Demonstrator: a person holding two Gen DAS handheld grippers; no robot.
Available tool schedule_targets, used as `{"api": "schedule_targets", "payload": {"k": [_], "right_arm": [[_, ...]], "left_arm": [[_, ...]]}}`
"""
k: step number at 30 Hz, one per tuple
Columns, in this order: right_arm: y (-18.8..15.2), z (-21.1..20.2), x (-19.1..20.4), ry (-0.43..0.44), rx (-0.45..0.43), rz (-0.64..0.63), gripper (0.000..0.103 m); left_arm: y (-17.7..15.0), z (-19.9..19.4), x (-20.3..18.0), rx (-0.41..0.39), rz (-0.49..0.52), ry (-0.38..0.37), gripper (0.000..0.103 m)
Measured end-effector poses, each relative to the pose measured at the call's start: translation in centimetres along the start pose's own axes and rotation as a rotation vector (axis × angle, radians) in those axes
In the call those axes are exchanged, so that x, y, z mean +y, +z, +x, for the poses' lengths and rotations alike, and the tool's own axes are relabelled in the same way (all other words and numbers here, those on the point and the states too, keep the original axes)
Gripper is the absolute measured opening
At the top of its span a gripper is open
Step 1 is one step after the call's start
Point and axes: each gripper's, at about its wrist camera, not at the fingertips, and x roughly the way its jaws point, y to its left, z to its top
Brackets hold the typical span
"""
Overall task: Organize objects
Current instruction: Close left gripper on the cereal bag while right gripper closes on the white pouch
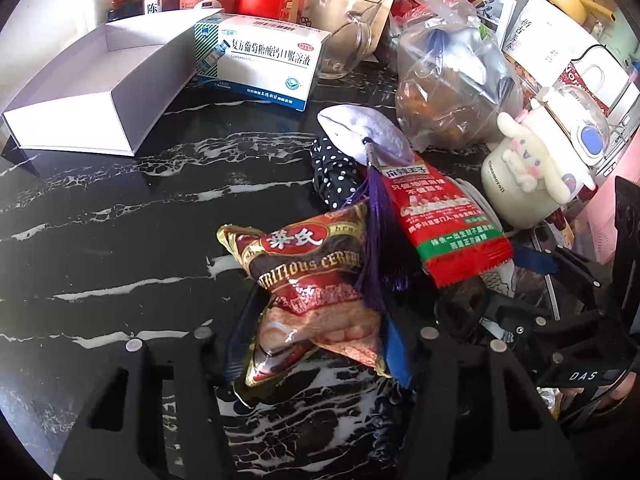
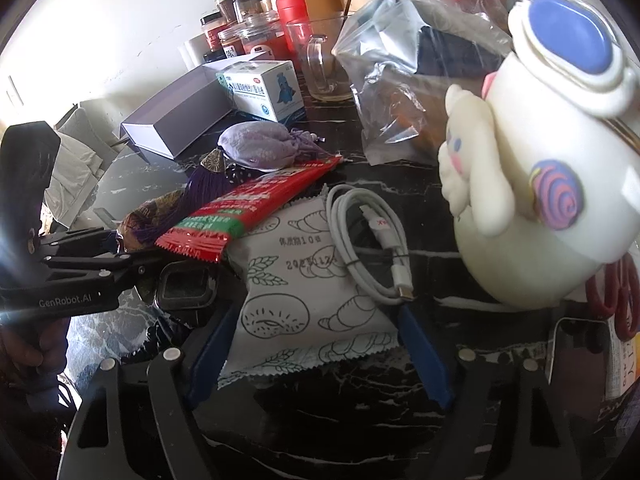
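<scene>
On the desk [image 1: 120, 208], the left gripper [image 1: 316, 344] stood open around the cereal sachet [image 1: 312, 280] at 6 o'clock, probably mid-pick and needing to close, while the right gripper [image 2: 316, 344] straddled, open, the white bread packet [image 2: 304, 300] at 6 o'clock.

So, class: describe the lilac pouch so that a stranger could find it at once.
Start at the open white box on the black marble counter, then look right past the medicine carton. The lilac pouch lies on a polka-dot cloth; it alone trails a purple tassel.
</scene>
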Motion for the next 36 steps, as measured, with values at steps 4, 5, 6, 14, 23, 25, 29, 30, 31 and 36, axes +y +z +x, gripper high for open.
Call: {"api": "schedule_targets", "payload": {"k": [4,5,6,14,23,25,29,30,31,36], "right_arm": [[-0.1,-0.1,-0.1,-0.010,-0.005,-0.004,0.074],[-0.1,-0.1,0.0,-0.011,-0.005,-0.008,0.074],[-0.2,-0.1,0.0,-0.012,-0.004,-0.013,0.073],[-1.4,-1.2,0.3,-0.022,-0.007,-0.024,0.073],[-3.6,-2.9,0.6,-0.045,-0.001,-0.036,0.073],[-3.9,-3.2,0.8,-0.046,0.005,-0.042,0.074],[-4.3,-3.5,0.8,-0.041,0.000,-0.041,0.075],[-4.2,-3.3,0.7,-0.042,0.002,-0.038,0.076],[-4.1,-3.2,0.7,-0.046,0.004,-0.038,0.077],[-3.7,-2.3,1.1,-0.063,0.018,-0.070,0.080]], "left_arm": [[-0.3,-0.2,0.1,-0.004,-0.006,-0.009,0.046],[-0.4,-0.3,0.1,-0.002,-0.009,-0.010,0.046],[-0.5,-0.4,0.1,-0.001,-0.011,-0.009,0.046],[-2.3,-1.8,0.4,0.012,-0.014,-0.012,0.046],[-4.6,-3.5,0.0,0.030,-0.010,0.013,0.046],[-5.0,-3.9,0.0,0.034,-0.010,0.021,0.046],[-5.7,-4.3,0.2,0.035,-0.017,0.028,0.046],[-5.7,-4.3,0.3,0.037,-0.021,0.027,0.046],[-5.7,-4.3,0.4,0.037,-0.025,0.026,0.046],[-5.7,-4.2,0.1,0.025,-0.010,0.044,0.046]]}}
